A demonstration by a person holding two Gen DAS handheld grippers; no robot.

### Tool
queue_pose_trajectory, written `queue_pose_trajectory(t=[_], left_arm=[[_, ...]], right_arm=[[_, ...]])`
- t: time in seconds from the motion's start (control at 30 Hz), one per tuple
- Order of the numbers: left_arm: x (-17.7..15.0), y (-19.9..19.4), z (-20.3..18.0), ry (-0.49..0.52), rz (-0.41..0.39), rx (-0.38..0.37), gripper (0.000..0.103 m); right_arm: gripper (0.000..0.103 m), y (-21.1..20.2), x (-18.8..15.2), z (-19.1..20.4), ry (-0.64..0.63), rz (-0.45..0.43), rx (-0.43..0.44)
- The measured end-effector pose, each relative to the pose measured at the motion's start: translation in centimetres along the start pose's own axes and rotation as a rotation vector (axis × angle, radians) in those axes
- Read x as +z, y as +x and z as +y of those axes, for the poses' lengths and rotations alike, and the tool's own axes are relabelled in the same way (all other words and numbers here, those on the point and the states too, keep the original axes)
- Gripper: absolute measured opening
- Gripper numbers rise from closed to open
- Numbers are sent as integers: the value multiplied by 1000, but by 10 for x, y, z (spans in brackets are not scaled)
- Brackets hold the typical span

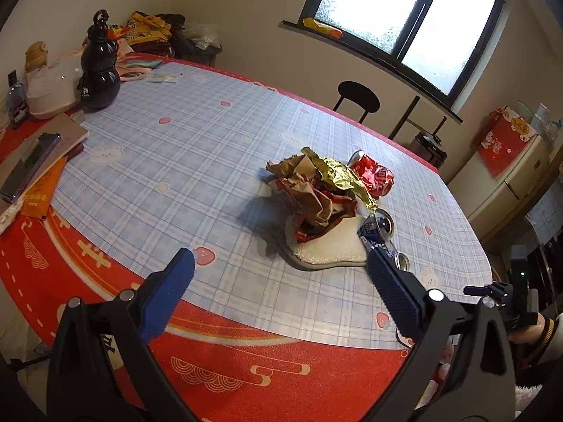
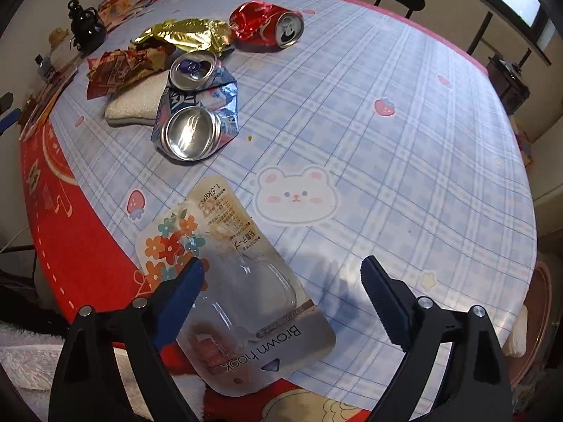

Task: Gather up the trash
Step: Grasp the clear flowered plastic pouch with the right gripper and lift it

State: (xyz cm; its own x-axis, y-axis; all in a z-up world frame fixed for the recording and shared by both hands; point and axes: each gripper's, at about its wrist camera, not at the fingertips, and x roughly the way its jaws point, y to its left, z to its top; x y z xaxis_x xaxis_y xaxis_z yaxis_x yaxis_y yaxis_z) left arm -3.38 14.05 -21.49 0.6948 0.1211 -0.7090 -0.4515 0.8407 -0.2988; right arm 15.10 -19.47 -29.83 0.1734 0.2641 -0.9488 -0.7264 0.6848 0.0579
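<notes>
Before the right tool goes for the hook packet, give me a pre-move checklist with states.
1. Right tool open: ok.
2. Left tool open, holding nothing: ok.
3. Hook packet lies flat, nothing on top: ok.
4. Packet between the right fingers: not ok, it sits under the left-hand finger.
5. Blue can apart from the packet: ok.
6. Trash bin in view: not ok, none seen.
</notes>
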Motion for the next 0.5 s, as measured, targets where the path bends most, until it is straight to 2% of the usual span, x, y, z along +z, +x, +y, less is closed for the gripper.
queue_pose_trajectory(t=[0.17,0.23,0.47,0.5], left_arm=[[-6,7,2,-13,19,-22,97],[-8,11,2,-12,27,-30,97],[-15,15,3,-12,49,-35,97],[-15,15,3,-10,52,-35,97]], right_arm=[[81,12,9,9,-63,55,32],[69,18,14,12,-70,80,63],[65,33,22,22,-90,125,121],[62,36,24,24,-88,129,130]])
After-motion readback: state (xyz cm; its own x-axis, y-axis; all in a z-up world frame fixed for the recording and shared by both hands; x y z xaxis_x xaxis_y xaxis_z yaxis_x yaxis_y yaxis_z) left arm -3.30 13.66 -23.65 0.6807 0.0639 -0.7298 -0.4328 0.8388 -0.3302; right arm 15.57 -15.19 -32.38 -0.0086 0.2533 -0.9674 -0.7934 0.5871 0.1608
